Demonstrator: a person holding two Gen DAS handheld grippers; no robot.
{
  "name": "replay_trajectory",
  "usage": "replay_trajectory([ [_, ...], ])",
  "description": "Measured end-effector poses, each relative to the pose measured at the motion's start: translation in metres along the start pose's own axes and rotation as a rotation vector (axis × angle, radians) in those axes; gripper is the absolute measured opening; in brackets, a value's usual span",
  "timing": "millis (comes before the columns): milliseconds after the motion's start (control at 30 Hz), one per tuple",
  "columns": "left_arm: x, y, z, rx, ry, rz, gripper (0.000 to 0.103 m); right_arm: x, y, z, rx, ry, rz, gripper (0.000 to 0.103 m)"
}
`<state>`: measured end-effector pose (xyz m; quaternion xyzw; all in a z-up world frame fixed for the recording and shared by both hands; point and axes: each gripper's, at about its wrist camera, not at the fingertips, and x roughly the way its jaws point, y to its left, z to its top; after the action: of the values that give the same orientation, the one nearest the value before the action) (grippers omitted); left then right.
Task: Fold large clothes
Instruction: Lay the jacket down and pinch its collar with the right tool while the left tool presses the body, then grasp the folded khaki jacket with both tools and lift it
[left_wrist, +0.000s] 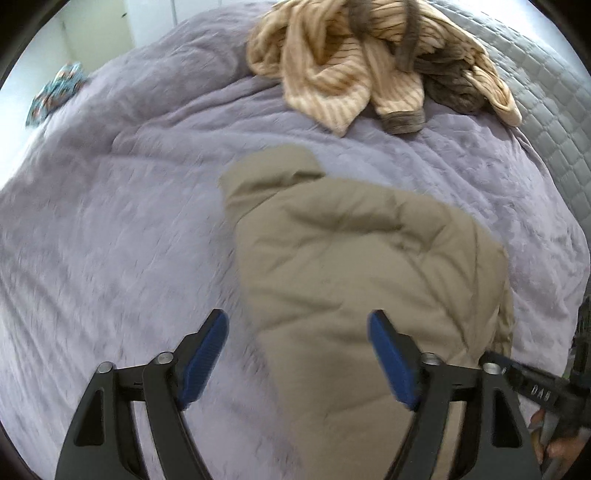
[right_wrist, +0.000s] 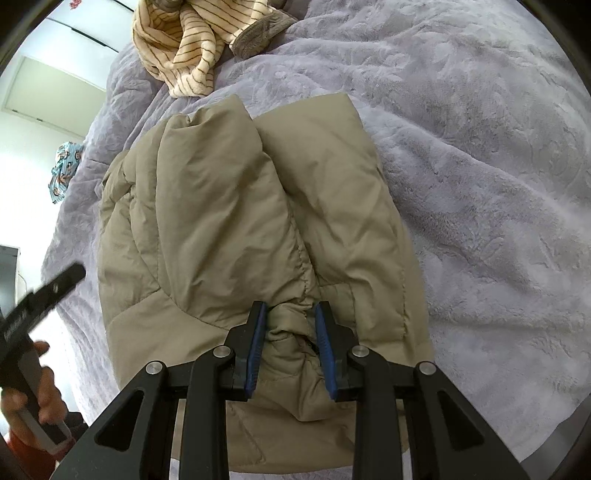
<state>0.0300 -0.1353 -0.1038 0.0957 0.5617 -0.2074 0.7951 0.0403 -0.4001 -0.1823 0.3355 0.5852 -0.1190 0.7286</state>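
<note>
A khaki padded jacket (left_wrist: 362, 258) lies folded lengthwise on the lilac bedspread (left_wrist: 110, 221). My left gripper (left_wrist: 297, 321) hovers above the jacket's near left edge, open, its blue pads wide apart and touching nothing. In the right wrist view the jacket (right_wrist: 240, 206) shows two puffy folded sides lying side by side. My right gripper (right_wrist: 291, 310) is shut on a bunched fold of fabric at the jacket's near end. The fabric fills the gap between its blue pads.
A beige striped garment (left_wrist: 351, 62) with grey cuffs lies crumpled at the far side of the bed. A blue patterned cloth (left_wrist: 55, 92) sits at the far left edge. A grey quilted cover (left_wrist: 554, 103) lies to the right. A hand (right_wrist: 48, 395) holds the left tool's handle.
</note>
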Motion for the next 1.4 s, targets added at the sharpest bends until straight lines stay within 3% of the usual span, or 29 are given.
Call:
replay_trajectory([
  [33,-0.001,0.004,-0.004,-0.007,-0.004,0.013,0.102,0.0,0.0,0.0,-0.002,0.0,0.0,0.03],
  [100,-0.002,0.011,-0.014,-0.015,-0.01,0.032,0.102,-0.001,0.002,0.0,-0.006,-0.001,0.0,0.03],
  [267,0.006,0.03,-0.029,-0.086,0.048,-0.056,0.102,-0.006,0.004,0.001,-0.014,-0.005,0.005,0.03],
  [400,0.018,0.037,-0.038,-0.106,0.106,-0.084,0.102,-0.022,0.001,0.005,-0.031,-0.034,0.016,0.031],
  [467,0.023,0.04,-0.043,-0.131,0.131,-0.131,0.102,-0.029,-0.004,0.009,-0.038,-0.046,0.016,0.038],
  [533,0.028,0.043,-0.045,-0.154,0.148,-0.175,0.102,-0.035,-0.012,0.014,-0.038,-0.058,0.016,0.053],
  [633,0.035,0.045,-0.049,-0.196,0.165,-0.241,0.102,-0.037,-0.029,0.022,-0.008,-0.051,0.027,0.055],
  [767,0.046,0.045,-0.049,-0.248,0.188,-0.333,0.102,-0.031,-0.046,0.027,0.022,-0.024,0.059,0.071],
  [833,0.051,0.045,-0.047,-0.252,0.194,-0.353,0.102,-0.027,-0.05,0.029,0.006,-0.015,0.085,0.09],
  [900,0.055,0.045,-0.045,-0.25,0.203,-0.369,0.102,-0.022,-0.052,0.034,-0.021,0.002,0.118,0.094],
  [933,0.057,0.045,-0.044,-0.252,0.205,-0.383,0.102,-0.02,-0.053,0.035,-0.033,0.006,0.131,0.103],
  [1067,0.063,0.047,-0.039,-0.254,0.22,-0.444,0.102,-0.01,-0.055,0.043,-0.052,0.039,0.207,0.103],
  [1233,0.078,0.048,-0.039,-0.276,0.266,-0.589,0.102,0.008,-0.056,0.054,-0.08,0.106,0.291,0.103],
  [1400,0.095,0.051,-0.042,-0.34,0.29,-0.622,0.102,0.045,-0.063,0.069,-0.084,0.207,0.344,0.103],
])
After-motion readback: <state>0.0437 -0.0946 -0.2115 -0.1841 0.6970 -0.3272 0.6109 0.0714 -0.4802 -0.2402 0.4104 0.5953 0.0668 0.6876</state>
